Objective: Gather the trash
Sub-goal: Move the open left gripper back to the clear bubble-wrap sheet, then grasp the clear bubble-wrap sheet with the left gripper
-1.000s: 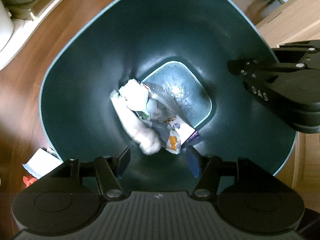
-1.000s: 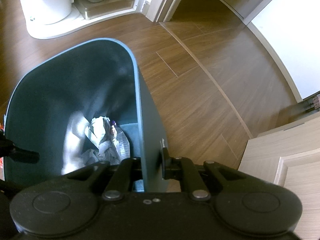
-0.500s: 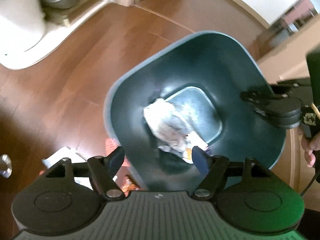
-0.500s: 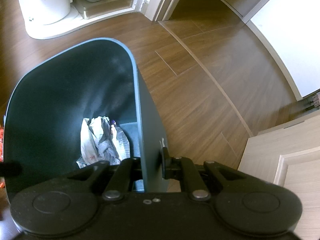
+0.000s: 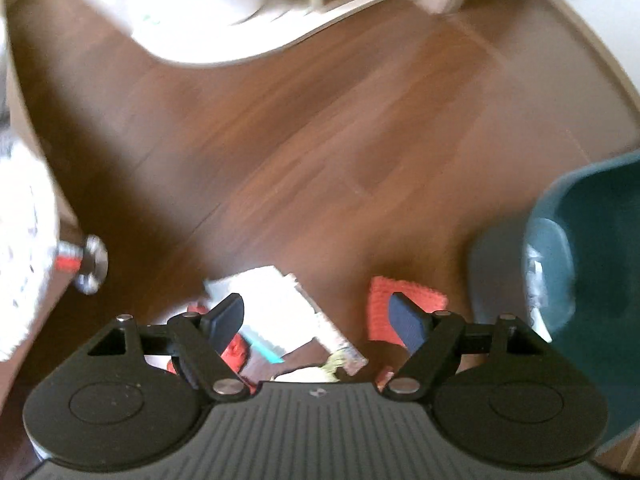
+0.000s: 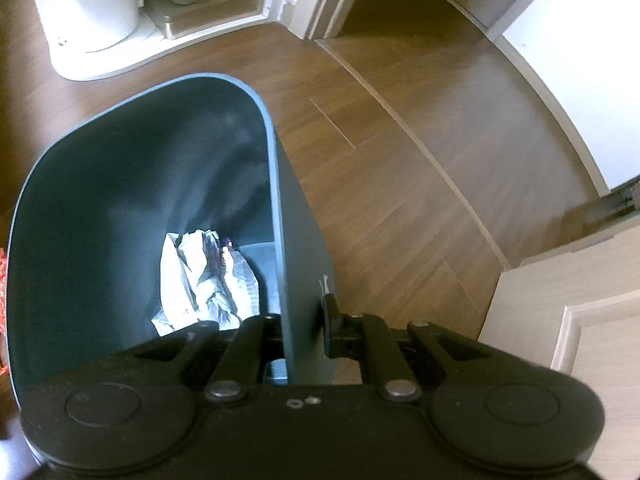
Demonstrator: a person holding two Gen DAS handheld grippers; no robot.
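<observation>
Fingers [image 6: 329,332] of the right gripper [image 6: 304,336] clamped on the wall of the dark teal bin [image 6: 120,184], one inside, one outside, near the rim. Left gripper [image 5: 316,316] fingers [image 5: 226,316] spread wide and opening further, nothing between them, poised over loose trash on the wood floor [image 5: 320,128].

Bin contents, right wrist view: crumpled white paper and wrappers [image 6: 200,276] bunched at the bottom against the near wall, a small purple scrap among them. Part of the bin's floor shows bare beside the pile.

Floor litter, left wrist view: a white paper sheet or packet [image 5: 276,300] lying flat just ahead of the fingers; an orange-red knobbly piece [image 5: 380,300] beside it, partly behind the right-hand finger; more red bits [image 5: 236,354] and a pale green scrap [image 5: 336,360] tucked against the gripper body. Bin sits at the right edge of that view, cut off.

Hard to read: left view smeared by motion blur. Print on the trash illegible. A metal knob with a red band [image 5: 86,258] at far left, attached to something white and out of frame; cannot tell what. White cylinder [image 6: 88,4] and containers at the far wall, tops cropped.
</observation>
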